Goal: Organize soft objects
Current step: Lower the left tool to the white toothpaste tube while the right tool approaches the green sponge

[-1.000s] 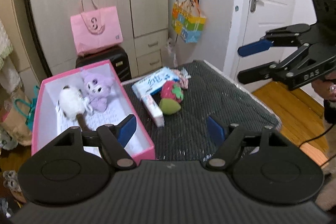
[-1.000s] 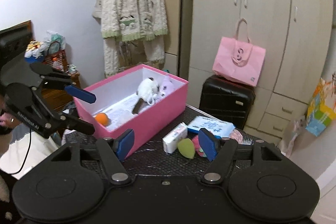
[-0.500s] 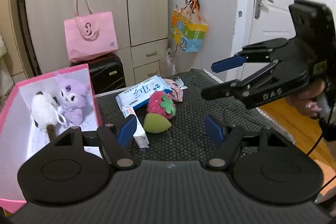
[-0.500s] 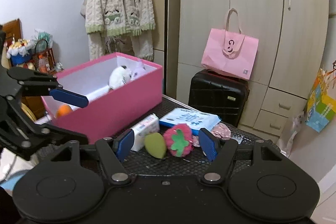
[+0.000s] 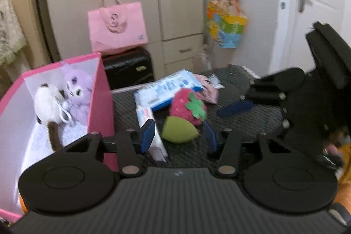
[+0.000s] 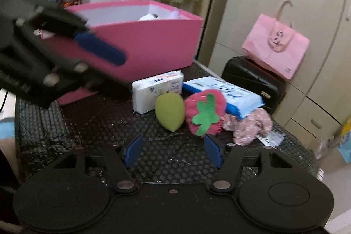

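Observation:
On the black mat (image 6: 65,120) lie a green egg-shaped sponge (image 5: 178,129) (image 6: 169,111) and a red strawberry plush (image 5: 186,105) (image 6: 205,111), side by side. My left gripper (image 5: 178,136) is low over the mat, its jaws closing with the sponge between the fingertips; the pads do not press on it. My right gripper (image 6: 173,150) hovers just short of both toys, its jaws closing on nothing. The pink box (image 5: 102,89) (image 6: 142,43) holds a white plush (image 5: 47,105) and a purple plush (image 5: 77,91).
A white tissue pack (image 6: 158,89), a blue wipes pack (image 6: 223,91) and a pink floral cloth (image 6: 250,124) crowd the toys. Behind the table stand a black suitcase (image 5: 128,67) with a pink bag (image 5: 117,27), and wardrobe doors. The mat's edge runs close on the right.
Both grippers have sunk toward the toys on the mat, which now look larger. The left jaws have narrowed around the green sponge. The right jaws have narrowed a little.

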A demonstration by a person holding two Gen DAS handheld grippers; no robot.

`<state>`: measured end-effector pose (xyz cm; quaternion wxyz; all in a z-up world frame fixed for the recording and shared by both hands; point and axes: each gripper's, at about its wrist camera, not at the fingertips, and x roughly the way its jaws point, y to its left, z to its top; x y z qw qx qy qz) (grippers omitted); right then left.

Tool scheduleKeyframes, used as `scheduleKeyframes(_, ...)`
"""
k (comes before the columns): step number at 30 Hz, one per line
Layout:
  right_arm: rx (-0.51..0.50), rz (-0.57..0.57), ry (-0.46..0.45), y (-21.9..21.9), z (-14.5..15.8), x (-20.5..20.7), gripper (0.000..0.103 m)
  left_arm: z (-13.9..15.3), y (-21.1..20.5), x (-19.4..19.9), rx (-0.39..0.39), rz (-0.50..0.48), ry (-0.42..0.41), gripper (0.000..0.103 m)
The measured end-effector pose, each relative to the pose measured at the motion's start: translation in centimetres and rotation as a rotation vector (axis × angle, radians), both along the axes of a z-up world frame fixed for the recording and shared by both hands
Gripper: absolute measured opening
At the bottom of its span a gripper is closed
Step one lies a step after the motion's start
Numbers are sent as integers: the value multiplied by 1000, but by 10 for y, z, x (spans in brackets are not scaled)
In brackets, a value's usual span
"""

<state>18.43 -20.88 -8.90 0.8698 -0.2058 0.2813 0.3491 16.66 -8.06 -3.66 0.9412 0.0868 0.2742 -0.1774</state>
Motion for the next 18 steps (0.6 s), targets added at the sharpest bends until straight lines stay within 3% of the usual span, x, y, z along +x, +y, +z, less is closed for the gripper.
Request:
scheduleKeyframes(5,57,30,-29,7,-3,9,66,-2,-9,26,35,87,3,46)
scheduleKeyframes(7,52,42,-47,10,-5,10,66,-3,-12,36,32,100,17,40)
scheduleKeyframes(10,44,52,-60,16,-9,13,58,-6,-17,50,50,100,23,35)
scheduleKeyframes(12,47,48,-51,19,-11,17,55,-9,-19,58,33,109,43,34)
scheduleKeyframes(15,28,43,-59,25,-16,19,54,-13,-24,61,79,165,29,35)
scheduleKeyframes(18,5,38,-76,27,-19,16,46,-17,-25,64,94,208,31,36)
